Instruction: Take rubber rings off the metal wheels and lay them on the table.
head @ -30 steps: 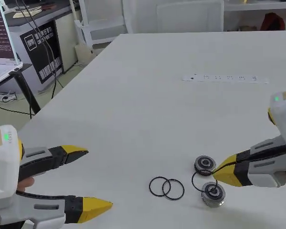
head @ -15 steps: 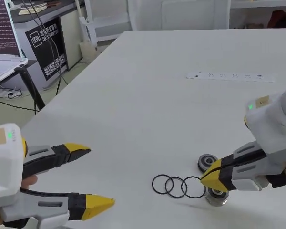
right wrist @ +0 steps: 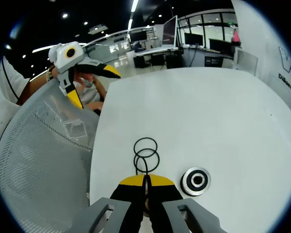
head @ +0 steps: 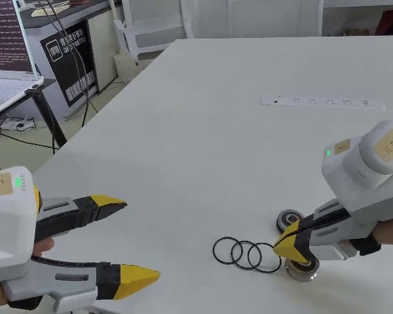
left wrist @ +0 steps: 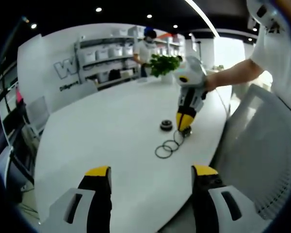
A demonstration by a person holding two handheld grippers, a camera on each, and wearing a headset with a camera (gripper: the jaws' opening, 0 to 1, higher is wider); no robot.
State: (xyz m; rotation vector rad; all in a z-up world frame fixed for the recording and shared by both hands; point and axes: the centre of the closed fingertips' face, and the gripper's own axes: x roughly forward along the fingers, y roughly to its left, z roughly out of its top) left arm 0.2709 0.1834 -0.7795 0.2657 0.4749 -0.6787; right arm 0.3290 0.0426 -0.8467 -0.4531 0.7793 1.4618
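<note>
White table [head: 203,131]; rubber ring [head: 267,271] clenched in right hand-held gripper [head: 280,250], left hand-held gripper [head: 139,239] released

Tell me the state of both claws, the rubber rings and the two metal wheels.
left claw: open, empty.
right claw: shut on third ring.
third ring: pinched at one edge.
loose rings: two, flat on table, overlapping.
far wheel: flat, clear of claws.
near wheel: flat, partly under right claw.
</note>
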